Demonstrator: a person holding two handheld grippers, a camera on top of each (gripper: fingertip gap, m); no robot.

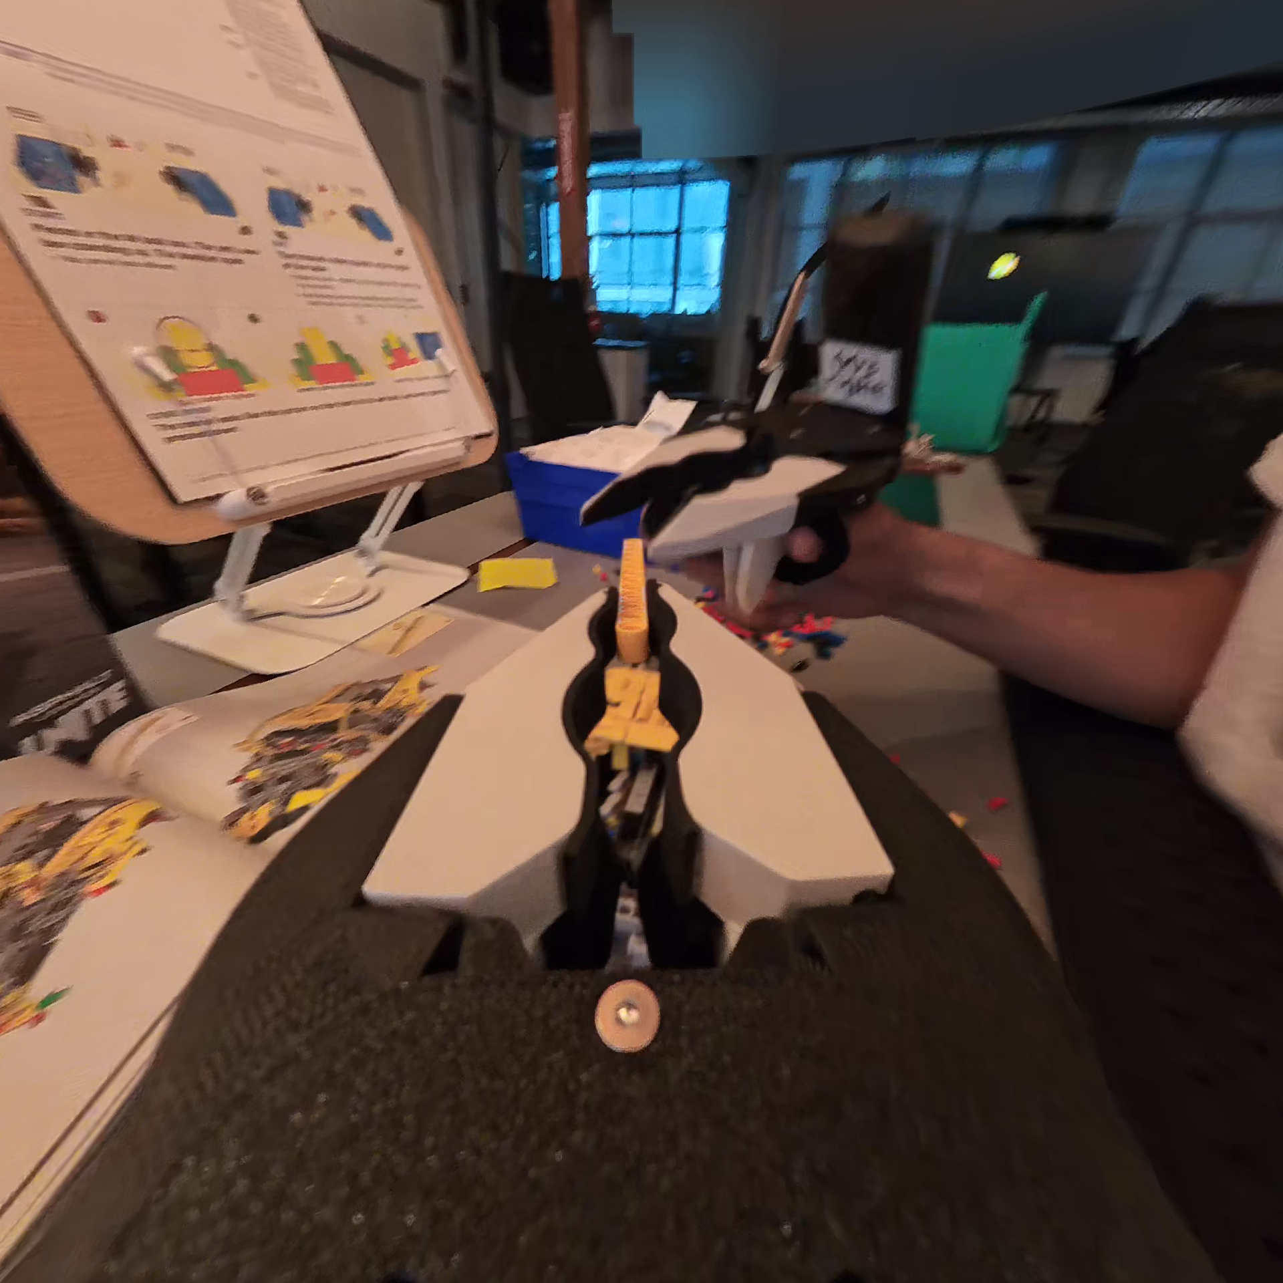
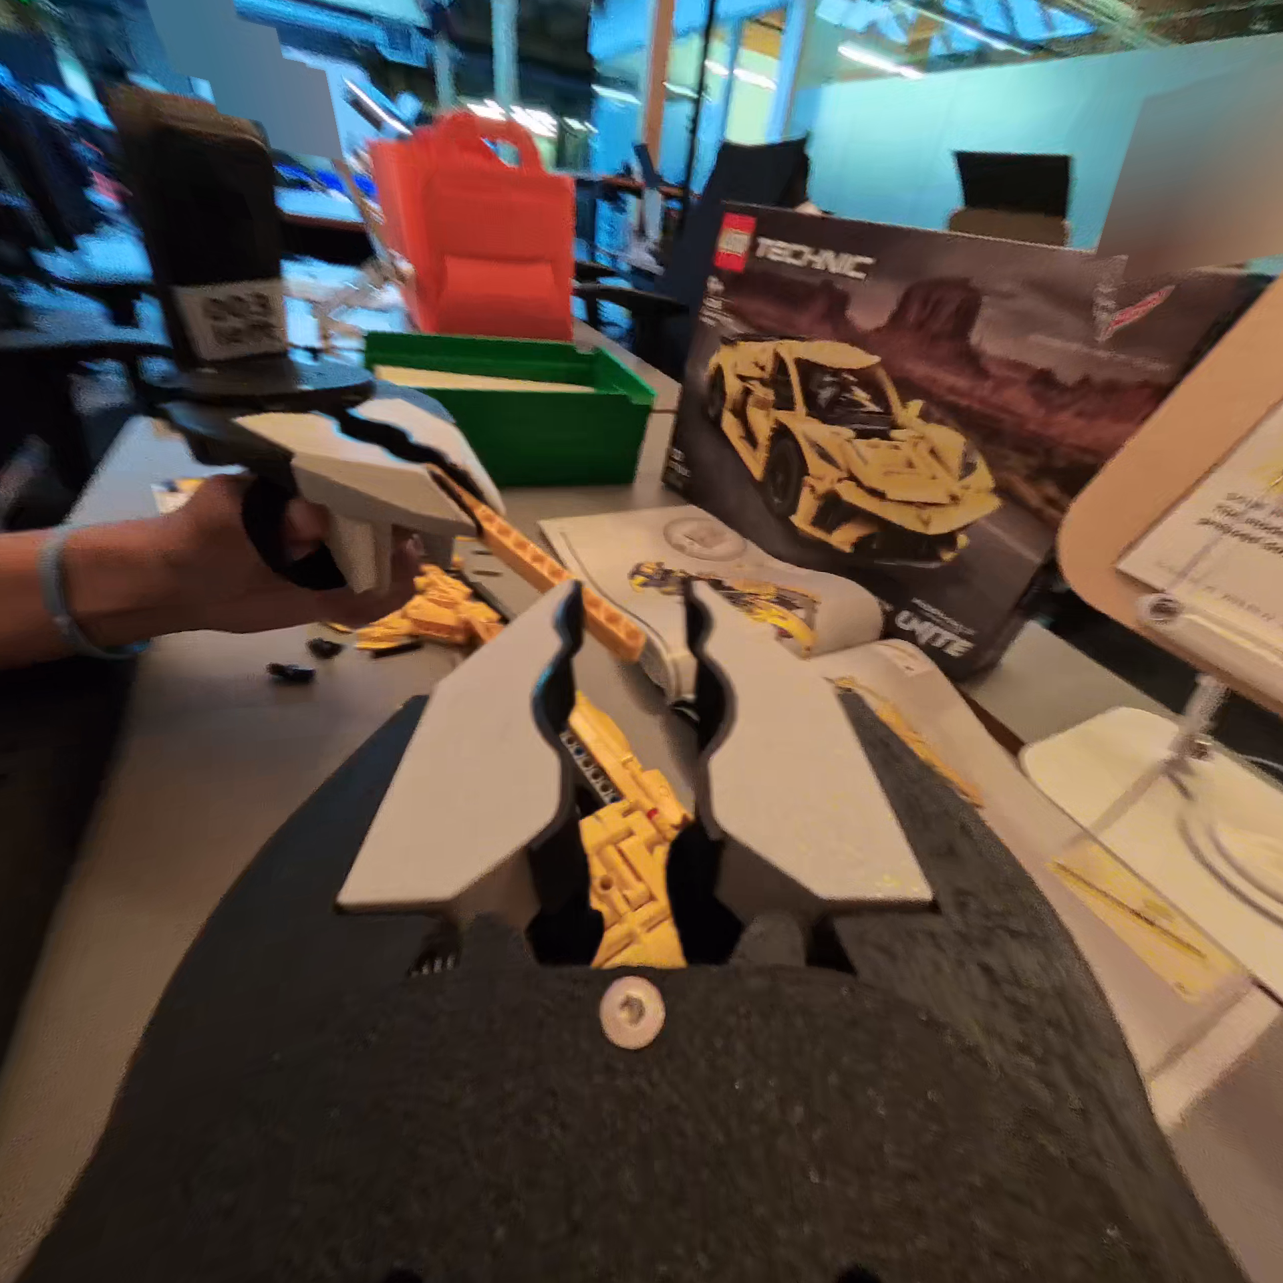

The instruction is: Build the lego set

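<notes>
Jaws of my left gripper point(image 1: 633, 597) clamp the yellow beam point(image 2: 555, 580) above the open booklet point(image 2: 750, 590); my right gripper point(image 2: 632, 611), jaws parted, hovers beside that booklet.

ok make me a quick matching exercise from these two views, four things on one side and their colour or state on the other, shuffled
Things:
1. left gripper
2. right gripper
3. storage bin beside the set box
4. carrier bag behind that bin

Colour or state:
A. orange-red
B. open, nothing between its fingertips
C. green
D. shut on a long yellow beam

Pairs: 1-D, 2-B, 3-C, 4-A
</notes>
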